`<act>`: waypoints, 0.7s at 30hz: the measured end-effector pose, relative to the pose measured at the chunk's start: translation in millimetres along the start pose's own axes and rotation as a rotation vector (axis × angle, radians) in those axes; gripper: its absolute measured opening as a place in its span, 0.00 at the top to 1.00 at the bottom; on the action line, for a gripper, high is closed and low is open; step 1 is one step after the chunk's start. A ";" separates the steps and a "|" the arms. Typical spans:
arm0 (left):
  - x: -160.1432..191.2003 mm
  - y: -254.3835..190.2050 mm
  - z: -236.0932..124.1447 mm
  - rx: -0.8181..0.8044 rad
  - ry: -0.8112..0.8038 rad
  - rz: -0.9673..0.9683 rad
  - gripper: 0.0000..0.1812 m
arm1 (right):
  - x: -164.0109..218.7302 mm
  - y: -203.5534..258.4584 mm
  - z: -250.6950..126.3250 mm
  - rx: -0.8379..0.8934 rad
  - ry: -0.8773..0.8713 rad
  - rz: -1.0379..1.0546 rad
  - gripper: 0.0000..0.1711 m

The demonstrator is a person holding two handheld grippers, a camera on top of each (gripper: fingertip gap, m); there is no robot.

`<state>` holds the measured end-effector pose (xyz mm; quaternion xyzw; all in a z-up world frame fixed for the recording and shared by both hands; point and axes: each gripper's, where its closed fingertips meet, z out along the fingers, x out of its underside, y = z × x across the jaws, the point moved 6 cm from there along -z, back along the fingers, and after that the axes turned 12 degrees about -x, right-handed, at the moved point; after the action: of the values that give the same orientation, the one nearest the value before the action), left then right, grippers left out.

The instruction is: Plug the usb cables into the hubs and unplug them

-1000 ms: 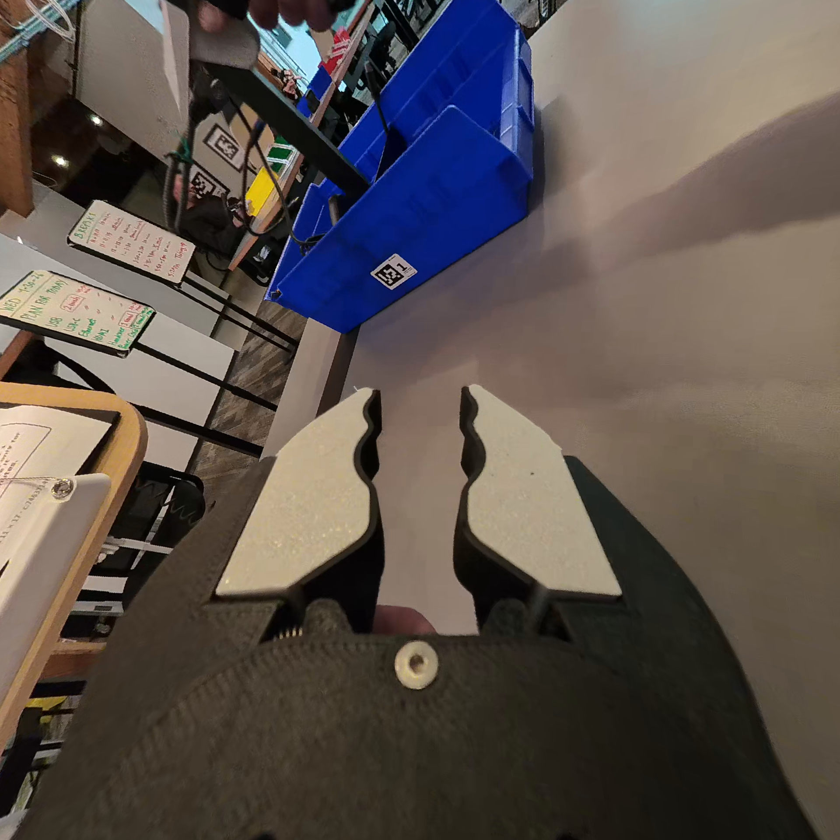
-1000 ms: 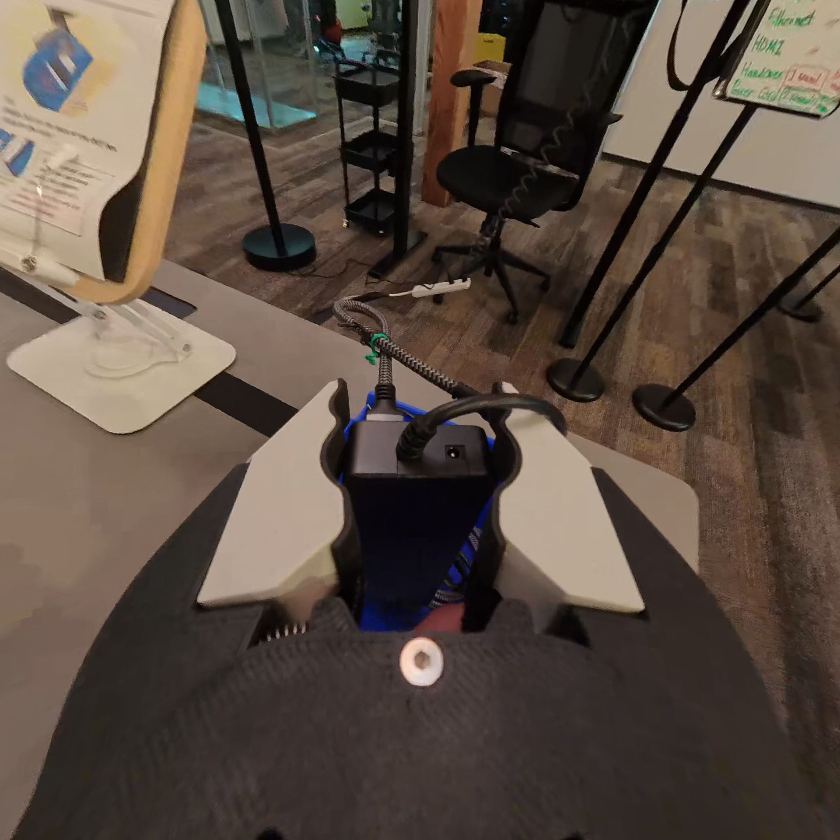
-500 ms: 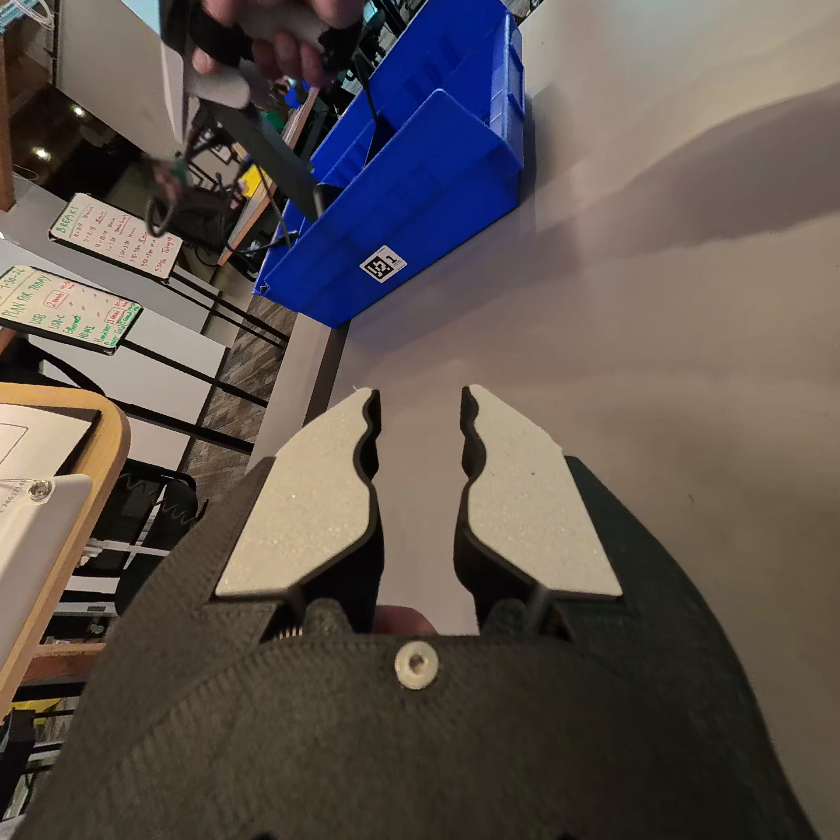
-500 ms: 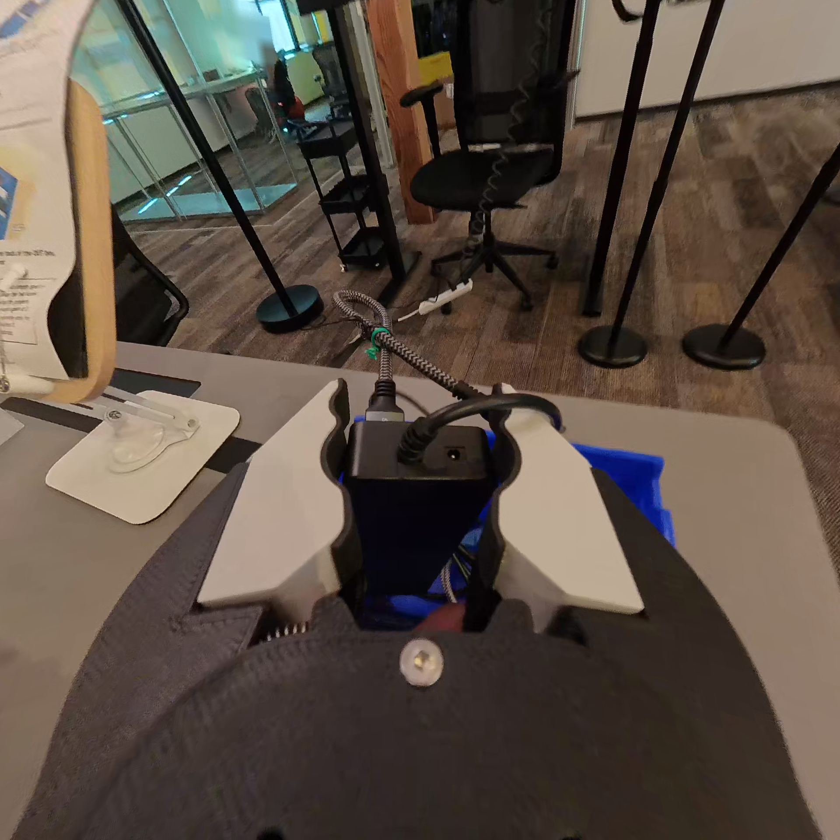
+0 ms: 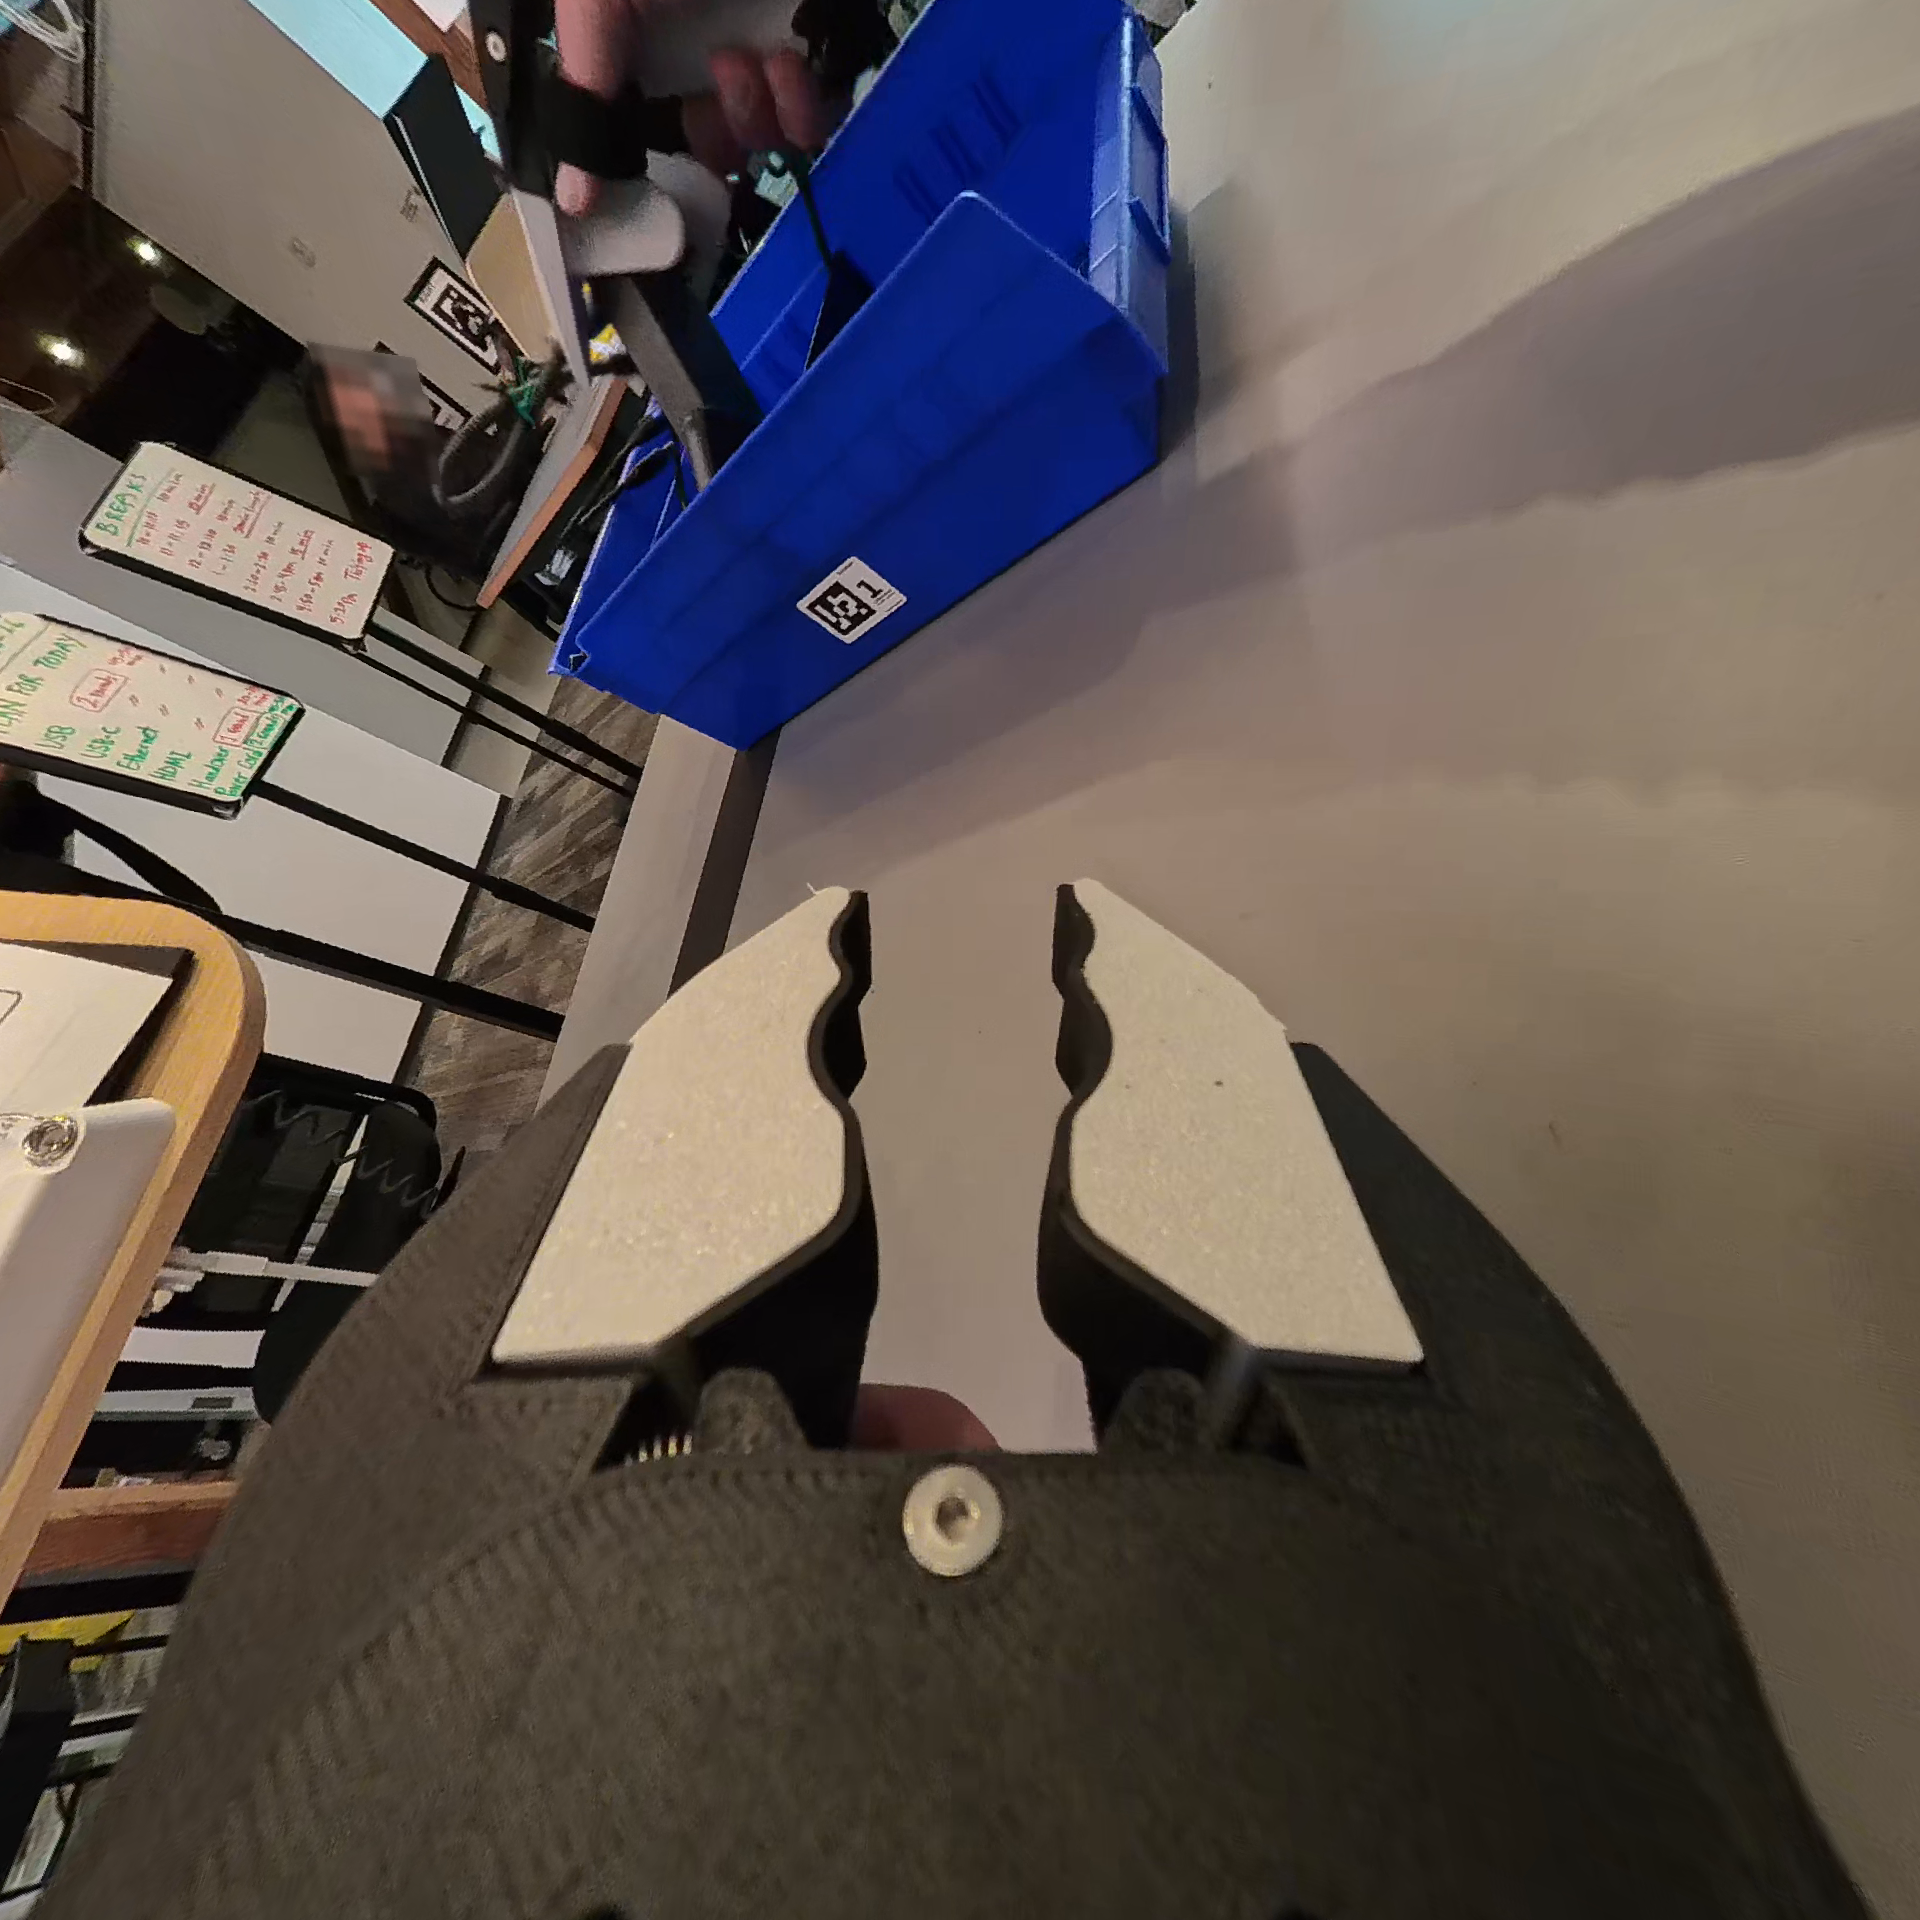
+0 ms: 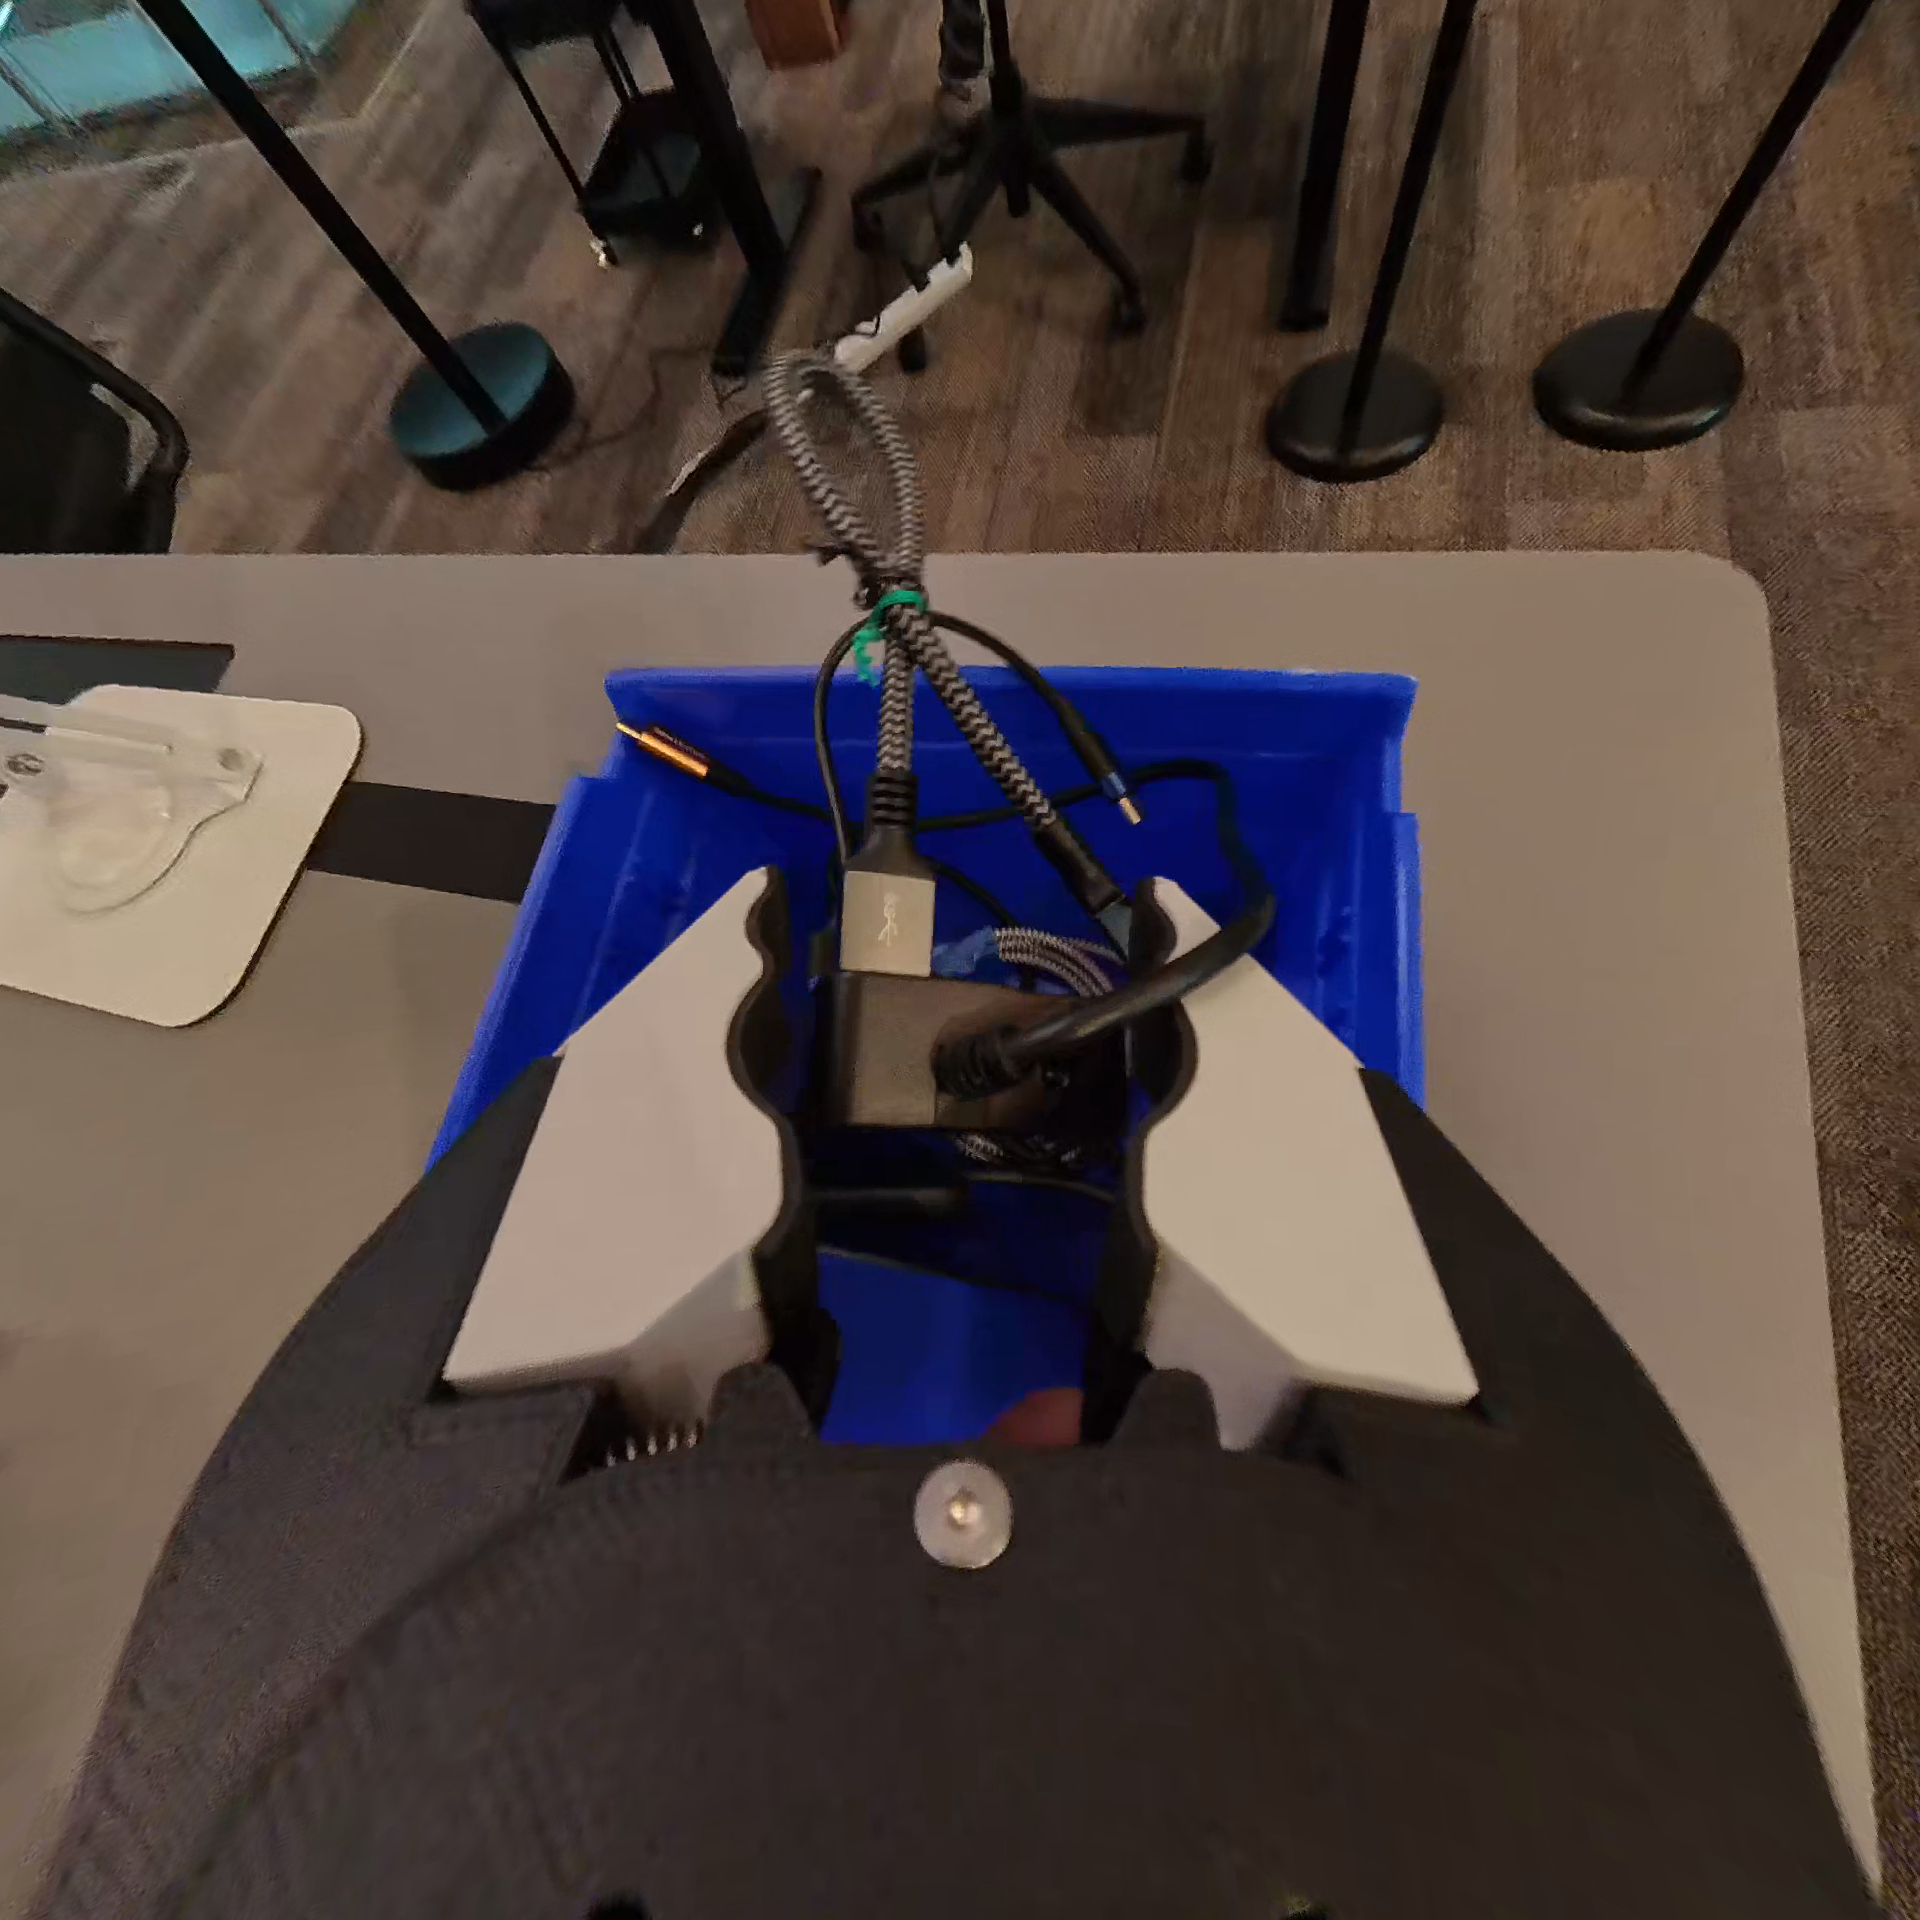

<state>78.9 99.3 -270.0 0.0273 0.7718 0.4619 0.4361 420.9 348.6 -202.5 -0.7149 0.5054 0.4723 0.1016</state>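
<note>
My right fingers hang spread over the bin, the hub loose between them, while my left fingers, apart and empty, wait above the surface.

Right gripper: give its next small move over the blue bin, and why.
Probably withdraw upward. The right gripper stands with jaws apart around the black hub, gaps on both sides, over the blue bin. A braided cable remains plugged in, so this looks like a release.
</note>
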 end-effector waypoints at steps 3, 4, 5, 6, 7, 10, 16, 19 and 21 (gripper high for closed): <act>0.1 1.7 -0.5 -0.003 -0.001 -0.005 0.82 | 7.0 -6.8 -6.2 0.009 0.049 0.010 0.59; 0.2 2.2 -0.6 -0.004 0.000 -0.006 0.82 | 9.4 -8.3 -8.2 0.013 0.062 0.008 0.56; 0.4 2.3 -0.6 -0.004 0.000 -0.005 0.82 | 12.1 -9.6 -9.6 0.015 0.080 0.010 0.49; 0.6 2.1 -0.6 -0.004 0.001 -0.004 0.82 | 15.1 -12.0 -11.2 0.033 0.105 0.003 0.48; 0.7 1.7 -0.5 -0.002 0.000 -0.004 0.82 | 18.6 -15.0 -12.8 0.072 0.143 -0.028 0.47; 0.4 0.2 -0.4 0.002 0.000 0.000 0.82 | 27.8 -14.1 -14.8 0.134 0.279 -0.116 0.42; -1.1 -0.5 -0.5 0.003 -0.001 0.003 0.82 | 32.2 -6.6 -33.0 0.245 0.539 -0.292 0.33; -3.2 3.1 -1.9 -0.011 -0.006 0.002 0.81 | 30.8 3.5 -54.7 0.295 0.579 -0.369 0.32; -5.2 8.6 -3.7 -0.032 -0.009 -0.006 0.81 | 28.3 11.3 -72.2 0.333 0.527 -0.402 0.33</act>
<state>76.5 99.4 -259.6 0.0202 0.7623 0.4730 0.4414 454.2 280.6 -182.2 -0.8708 0.4336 0.1536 0.1737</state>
